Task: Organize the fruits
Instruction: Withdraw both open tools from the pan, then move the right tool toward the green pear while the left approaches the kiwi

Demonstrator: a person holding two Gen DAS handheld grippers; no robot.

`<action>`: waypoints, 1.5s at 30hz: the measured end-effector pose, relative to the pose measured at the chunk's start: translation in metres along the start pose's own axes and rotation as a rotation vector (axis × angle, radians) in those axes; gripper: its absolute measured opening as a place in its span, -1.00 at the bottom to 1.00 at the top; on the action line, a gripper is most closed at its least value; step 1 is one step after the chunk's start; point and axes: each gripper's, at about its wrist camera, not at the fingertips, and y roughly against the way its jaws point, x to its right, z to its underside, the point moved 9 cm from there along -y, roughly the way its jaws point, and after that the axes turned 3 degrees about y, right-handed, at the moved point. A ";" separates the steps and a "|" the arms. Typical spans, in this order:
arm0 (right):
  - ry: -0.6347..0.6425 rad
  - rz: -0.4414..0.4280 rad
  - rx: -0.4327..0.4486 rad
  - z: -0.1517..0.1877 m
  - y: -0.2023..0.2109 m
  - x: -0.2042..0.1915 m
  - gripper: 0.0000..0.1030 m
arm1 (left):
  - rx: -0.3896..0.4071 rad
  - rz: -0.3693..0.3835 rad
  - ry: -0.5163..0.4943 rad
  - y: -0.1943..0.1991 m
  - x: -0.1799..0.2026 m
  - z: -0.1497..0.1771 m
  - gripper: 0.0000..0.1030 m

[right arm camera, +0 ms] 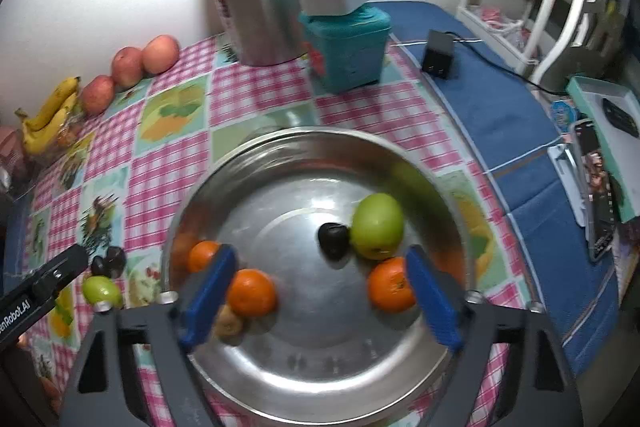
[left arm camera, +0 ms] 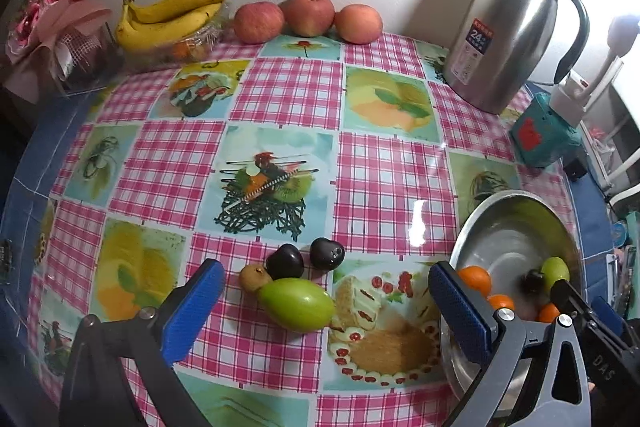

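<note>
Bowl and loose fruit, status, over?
Left gripper open over green fruit. Right gripper open, empty, above bowl. Nothing blocking.

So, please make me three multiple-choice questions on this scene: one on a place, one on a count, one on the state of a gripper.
1. Where does the oval green fruit lie?
A. in the steel bowl
B. on the tablecloth, between the left gripper's fingers
C. beside the bananas

2. How many oranges are in the steel bowl?
A. one
B. three
C. five

3. What is the state of the right gripper?
A. open over the bowl, holding nothing
B. shut on an orange
C. shut on the dark fruit

Answers:
1 B: in the left wrist view it rests on the checked cloth, ahead of the open left gripper.
2 B: the right wrist view shows three oranges, two on the left and one on the right.
3 A: its blue pads stand wide apart, with nothing between them.
</note>
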 end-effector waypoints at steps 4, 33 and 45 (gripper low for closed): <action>-0.020 -0.003 0.017 -0.003 0.002 0.004 0.93 | -0.007 0.000 -0.010 0.000 0.001 0.001 1.00; 0.040 -0.014 -0.030 0.005 0.000 -0.024 0.93 | 0.043 -0.076 -0.076 0.023 -0.065 -0.018 1.00; 0.135 -0.064 -0.063 0.014 0.000 -0.089 0.93 | 0.031 -0.110 0.029 0.025 -0.134 -0.026 1.00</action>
